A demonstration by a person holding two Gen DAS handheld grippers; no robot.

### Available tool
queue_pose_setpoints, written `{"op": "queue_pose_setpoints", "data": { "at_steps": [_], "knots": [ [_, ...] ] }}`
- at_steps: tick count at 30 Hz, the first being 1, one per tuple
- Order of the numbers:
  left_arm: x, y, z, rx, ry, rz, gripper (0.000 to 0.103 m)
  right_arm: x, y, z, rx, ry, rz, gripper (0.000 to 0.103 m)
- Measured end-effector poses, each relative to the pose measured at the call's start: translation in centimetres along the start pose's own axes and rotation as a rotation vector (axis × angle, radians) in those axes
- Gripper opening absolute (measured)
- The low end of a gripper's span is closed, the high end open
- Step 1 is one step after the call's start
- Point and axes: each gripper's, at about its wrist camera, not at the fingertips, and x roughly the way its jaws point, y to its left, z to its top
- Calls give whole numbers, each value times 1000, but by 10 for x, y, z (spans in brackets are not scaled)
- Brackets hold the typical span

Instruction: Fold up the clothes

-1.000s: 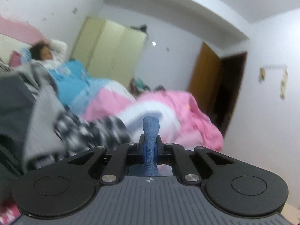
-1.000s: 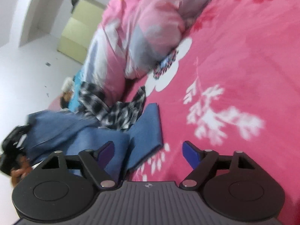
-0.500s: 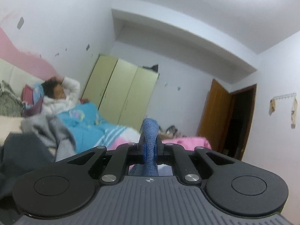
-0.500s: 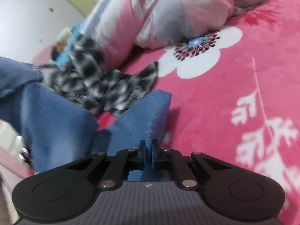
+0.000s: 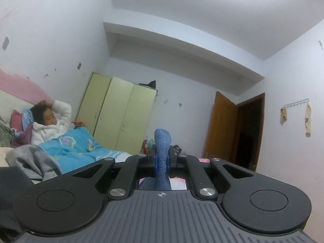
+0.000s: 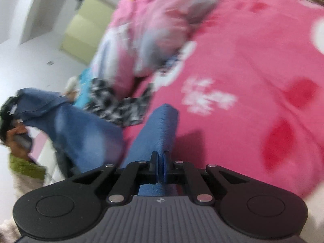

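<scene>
The blue jeans (image 6: 158,129) are clamped by the right gripper (image 6: 160,169) and by the left gripper (image 5: 162,162). The fabric should be drawn taut and level above the near pink blanket (image 6: 253,101) before it is laid flat.

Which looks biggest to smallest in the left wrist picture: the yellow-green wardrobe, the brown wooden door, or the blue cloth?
1. Yellow-green wardrobe
2. Brown wooden door
3. Blue cloth, though it sits nearest the camera, so its true size is unsure.

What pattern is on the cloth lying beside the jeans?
Black-and-white check; the checked cloth shows best in the right wrist view, though blurred.
</scene>
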Motion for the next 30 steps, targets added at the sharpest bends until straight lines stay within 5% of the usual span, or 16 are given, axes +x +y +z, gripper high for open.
{"op": "queue_pose_setpoints", "data": {
  "at_steps": [8, 11, 13, 15, 19, 23, 26, 30],
  "knots": [
    [27, -60, -28, 49, 96, -115, 6, -5, -23, -2, 13, -52, -71, 2],
    [38, -104, -72, 45, 258, -222, 9, -5, -24, -2, 20, -57, -54, 2],
    [41, -134, -108, 37, 401, -300, 26, -7, -29, -5, 37, -62, -58, 2],
    [29, -165, -154, 47, 555, -389, 61, -10, -35, -7, 56, -67, -63, 3],
    [-19, -198, -228, 36, 783, -516, 67, -11, -52, -8, 122, -53, -77, 4],
    [-53, -177, -250, -69, 916, -518, 70, -13, -61, -8, 164, -52, -53, 4],
    [-68, -143, -238, -115, 912, -469, 74, -16, -58, -5, 149, -65, -69, 6],
    [-93, -80, -211, -143, 831, -353, 81, -21, -48, 1, 122, -92, -78, 21]
  ]
}}
